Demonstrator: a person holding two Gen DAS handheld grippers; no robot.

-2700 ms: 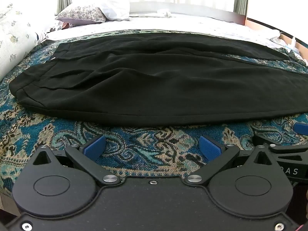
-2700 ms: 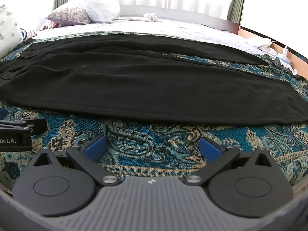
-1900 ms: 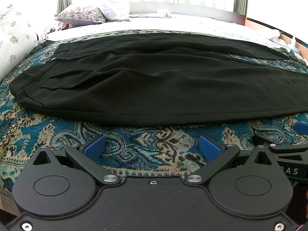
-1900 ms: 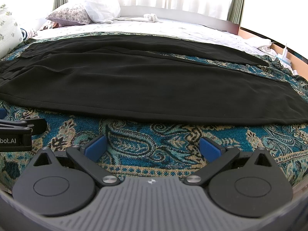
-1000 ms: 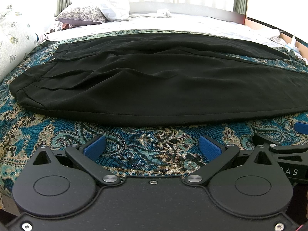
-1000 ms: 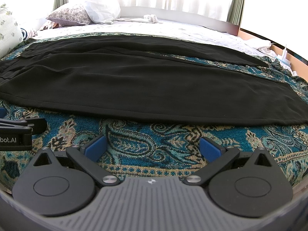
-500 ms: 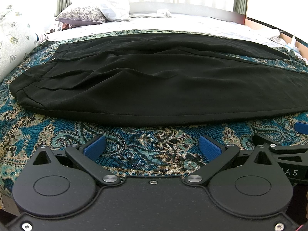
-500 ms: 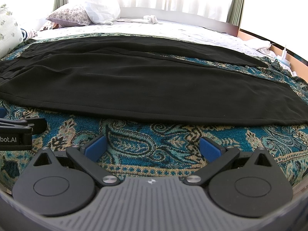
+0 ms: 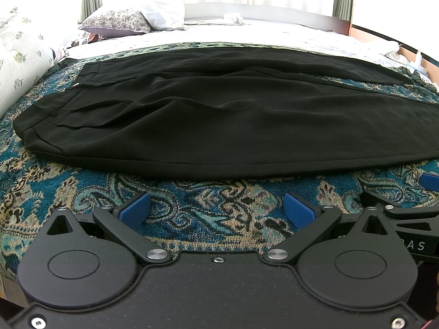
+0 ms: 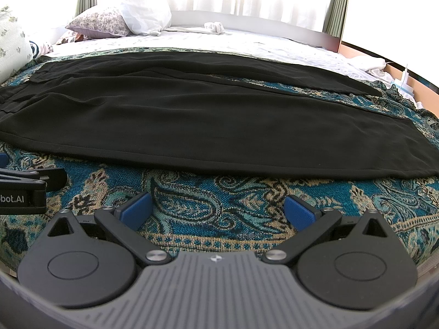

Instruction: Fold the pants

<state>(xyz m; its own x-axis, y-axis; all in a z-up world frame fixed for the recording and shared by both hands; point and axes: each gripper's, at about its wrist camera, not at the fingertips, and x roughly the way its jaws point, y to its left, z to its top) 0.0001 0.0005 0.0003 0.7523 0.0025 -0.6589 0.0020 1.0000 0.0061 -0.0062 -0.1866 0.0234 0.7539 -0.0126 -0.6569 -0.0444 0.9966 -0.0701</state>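
Note:
Black pants (image 9: 219,120) lie spread flat across a blue paisley bedspread (image 9: 214,205), waistband at the left, legs running right. They also show in the right wrist view (image 10: 208,120), with the near leg's hem at the right. My left gripper (image 9: 218,209) is open and empty, low over the bedspread just short of the pants' near edge. My right gripper (image 10: 218,209) is open and empty too, beside it to the right, also short of the near edge.
White sheets (image 9: 274,33) and pillows (image 9: 118,22) lie at the far side of the bed by a curtained window. A floral cushion (image 9: 16,54) stands at the left. Each gripper's body shows at the other view's edge.

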